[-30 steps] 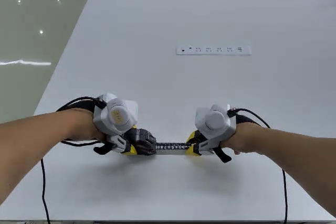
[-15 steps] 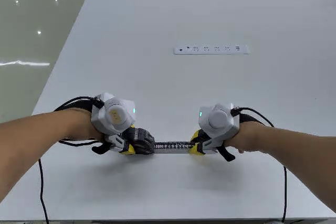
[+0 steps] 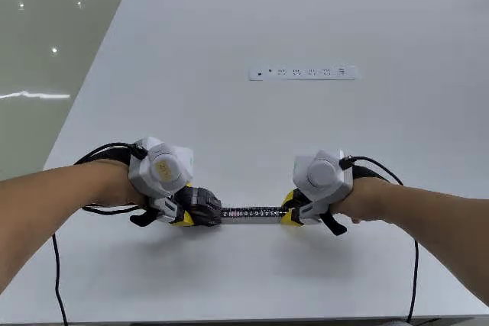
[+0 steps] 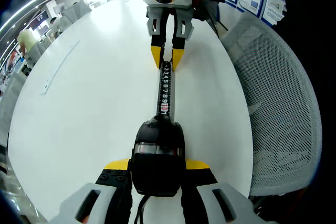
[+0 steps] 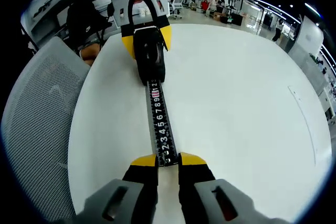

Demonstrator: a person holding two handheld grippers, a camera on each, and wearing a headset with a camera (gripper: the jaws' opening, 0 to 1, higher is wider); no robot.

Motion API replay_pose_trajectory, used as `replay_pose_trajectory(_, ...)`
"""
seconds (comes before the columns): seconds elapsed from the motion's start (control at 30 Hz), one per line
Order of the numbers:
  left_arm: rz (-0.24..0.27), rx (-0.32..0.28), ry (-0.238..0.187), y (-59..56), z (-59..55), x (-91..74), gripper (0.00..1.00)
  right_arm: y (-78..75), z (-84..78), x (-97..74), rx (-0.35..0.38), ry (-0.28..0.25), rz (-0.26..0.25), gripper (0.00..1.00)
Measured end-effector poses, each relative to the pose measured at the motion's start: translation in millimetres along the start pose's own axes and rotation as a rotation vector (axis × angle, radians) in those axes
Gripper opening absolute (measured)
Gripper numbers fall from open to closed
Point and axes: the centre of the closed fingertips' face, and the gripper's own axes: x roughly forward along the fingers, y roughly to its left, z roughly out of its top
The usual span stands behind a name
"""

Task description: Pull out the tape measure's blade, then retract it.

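Tape measure case (image 3: 202,207) is held clamped by left gripper (image 3: 191,214) near table's (image 3: 306,13) 6 o'clock edge. Blade (image 3: 252,211) tip is pinched by right gripper (image 3: 288,214) and drawn slightly farther toward 3 o'clock than a second ago. Extension is judged ongoing, retraction pending.

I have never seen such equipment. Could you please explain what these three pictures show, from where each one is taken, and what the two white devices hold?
No robot here: a person holds a two-jaw gripper in each hand. The head view comes from a headset camera looking down at the white table. The two round pictures come from cameras riding on the grippers, looking along their jaws. The left gripper is shut on the black tape measure case. The right gripper pinches the end of the blade, pulled out a short way between them. A white power strip lies farther back.
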Motion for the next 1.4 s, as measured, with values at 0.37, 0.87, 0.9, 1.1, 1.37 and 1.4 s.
replay_pose_trajectory(0.37,0.004,-0.001,0.004,-0.3,-0.4,-0.2,0.32,-2.8,-8.9,-5.6,0.002,0.01,-0.008,0.13)
replay_pose_trajectory(0.87,0.011,-0.017,0.003,0.2,-1.4,-0.4,0.32,-4.8,-21.3,-14.7,0.012,0.026,-0.013,0.13)
replay_pose_trajectory(0.9,0.011,-0.019,0.003,0.2,-1.5,-0.4,0.32,-4.9,-22.3,-15.3,0.013,0.029,-0.014,0.13)
replay_pose_trajectory(1.1,0.012,-0.019,0.006,0.0,-1.6,-0.6,0.32,-6.6,-28.3,-18.7,0.016,0.038,-0.019,0.13)
replay_pose_trajectory(1.37,0.013,-0.023,0.008,0.4,-2.2,-0.5,0.32,-6.6,-29.9,-20.5,0.014,0.04,-0.023,0.13)
replay_pose_trajectory(1.4,0.013,-0.024,0.009,0.5,-2.3,-0.4,0.32,-6.6,-30.1,-20.8,0.013,0.04,-0.024,0.13)
